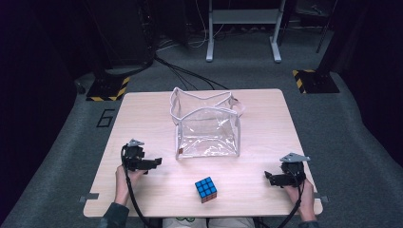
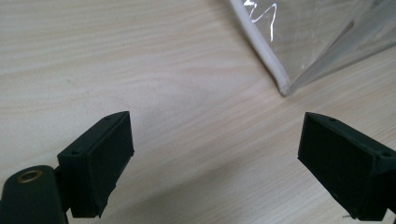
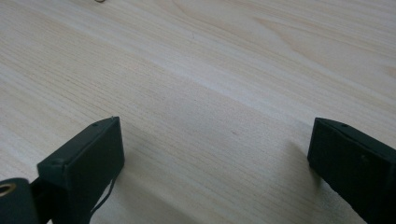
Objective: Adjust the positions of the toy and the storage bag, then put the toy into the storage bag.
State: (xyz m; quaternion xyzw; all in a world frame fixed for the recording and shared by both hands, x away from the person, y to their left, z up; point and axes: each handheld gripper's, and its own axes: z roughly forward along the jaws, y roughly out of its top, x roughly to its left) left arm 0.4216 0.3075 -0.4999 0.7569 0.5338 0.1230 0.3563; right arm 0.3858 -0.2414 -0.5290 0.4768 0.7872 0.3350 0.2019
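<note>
We have a small twist-puzzle cube with blue top squares and black edges (image 1: 206, 189) sitting near the front edge of the pale wooden table (image 1: 266, 123), between our two hands and just in front of the clear soft plastic pouch with white piping (image 1: 207, 126), which stands open. The left hand-held gripper (image 1: 153, 162) and right hand-held gripper (image 1: 269, 177) both rest with jaws spread wide, holding nothing. We judge the cube light, rigid and rather slick, best pinched across two opposite flat faces; the pouch looks floppy, so we would take it by its rim.
</note>
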